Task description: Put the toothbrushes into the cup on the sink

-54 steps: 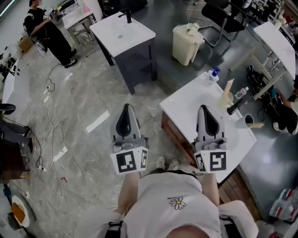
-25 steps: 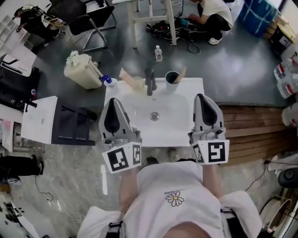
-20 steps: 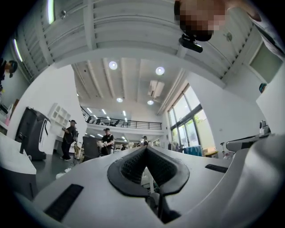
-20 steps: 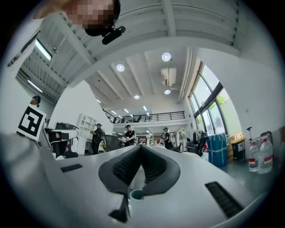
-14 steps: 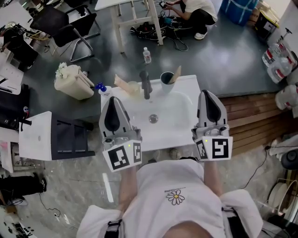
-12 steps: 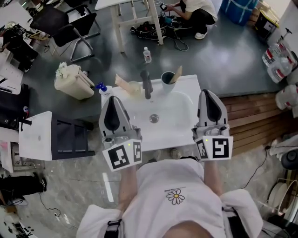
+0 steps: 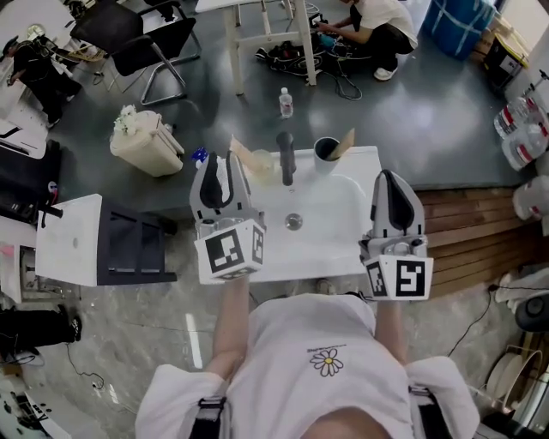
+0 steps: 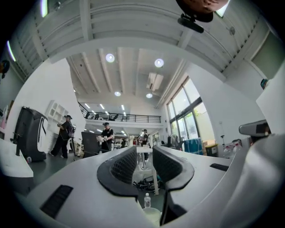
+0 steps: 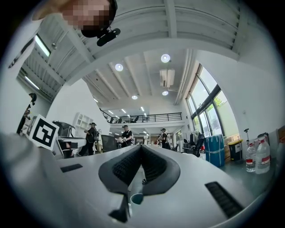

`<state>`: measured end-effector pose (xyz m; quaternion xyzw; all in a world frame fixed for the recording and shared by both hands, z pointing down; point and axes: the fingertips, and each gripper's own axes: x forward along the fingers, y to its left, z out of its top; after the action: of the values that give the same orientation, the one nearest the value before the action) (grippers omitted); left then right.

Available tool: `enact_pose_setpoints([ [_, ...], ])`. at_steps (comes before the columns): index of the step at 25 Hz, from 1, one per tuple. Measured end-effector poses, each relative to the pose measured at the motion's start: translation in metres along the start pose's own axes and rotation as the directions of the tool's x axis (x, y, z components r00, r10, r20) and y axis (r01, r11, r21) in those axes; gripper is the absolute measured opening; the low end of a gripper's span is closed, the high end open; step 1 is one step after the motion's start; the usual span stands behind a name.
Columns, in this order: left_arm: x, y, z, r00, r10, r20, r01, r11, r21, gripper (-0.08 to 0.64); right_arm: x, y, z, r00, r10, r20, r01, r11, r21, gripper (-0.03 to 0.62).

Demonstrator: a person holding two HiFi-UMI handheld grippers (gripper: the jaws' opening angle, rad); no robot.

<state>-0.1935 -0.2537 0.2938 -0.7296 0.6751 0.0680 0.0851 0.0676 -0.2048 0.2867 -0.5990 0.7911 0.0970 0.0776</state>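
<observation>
The white sink (image 7: 330, 231) lies in front of me in the head view, with a black faucet (image 7: 286, 156) at its back. Right of the faucet stands a dark cup (image 7: 325, 150) with a pale beige stick (image 7: 344, 144) leaning out of it. A beige object (image 7: 249, 160) lies at the faucet's left. My left gripper (image 7: 220, 163) hovers over the sink's back left corner; its jaws are opening, with nothing between them (image 8: 144, 162). My right gripper (image 7: 393, 178) hangs over the sink's right edge, shut and empty (image 9: 140, 160). The cup (image 9: 136, 198) shows below its jaws.
A blue-capped bottle (image 7: 199, 156) stands at the sink's back left. Beyond are a cream bin (image 7: 146, 141), a water bottle (image 7: 286, 103) on the floor, a chair (image 7: 159, 43) and a crouching person (image 7: 377, 21). A white table (image 7: 69, 240) stands left, wooden decking (image 7: 467, 231) right.
My left gripper has risen and moved forward toward the sink's back left, and its jaws have parted. The right gripper has stayed shut in about the same place.
</observation>
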Motion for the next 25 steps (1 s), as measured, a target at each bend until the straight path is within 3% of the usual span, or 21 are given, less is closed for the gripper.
enact_pose_setpoints([
  [3,0.017,0.003,-0.025,0.998,-0.021,-0.053,0.02,1.0,-0.003,0.153,-0.005,-0.006,-0.003,1.0,-0.017,-0.011,0.017,1.0,0.001,0.012],
  [8,0.039,0.011,-0.077,0.988,-0.053,-0.143,0.037,0.993,-0.113,0.245,-0.012,-0.014,-0.008,0.998,-0.051,-0.037,0.05,0.999,-0.008,0.012],
  [14,0.052,0.015,-0.147,0.959,-0.067,-0.277,0.013,0.981,-0.192,0.249,-0.02,-0.022,-0.01,0.995,-0.08,-0.055,0.079,0.997,-0.023,0.012],
  [18,0.056,0.016,-0.185,0.933,-0.066,-0.354,-0.008,0.979,-0.204,0.245,-0.024,-0.025,-0.012,0.993,-0.097,-0.071,0.095,0.995,-0.034,0.012],
  [25,0.063,0.021,-0.226,0.899,-0.059,-0.434,-0.068,0.96,-0.272,0.226,-0.025,-0.026,-0.015,0.99,-0.102,-0.097,0.097,0.994,-0.051,0.012],
])
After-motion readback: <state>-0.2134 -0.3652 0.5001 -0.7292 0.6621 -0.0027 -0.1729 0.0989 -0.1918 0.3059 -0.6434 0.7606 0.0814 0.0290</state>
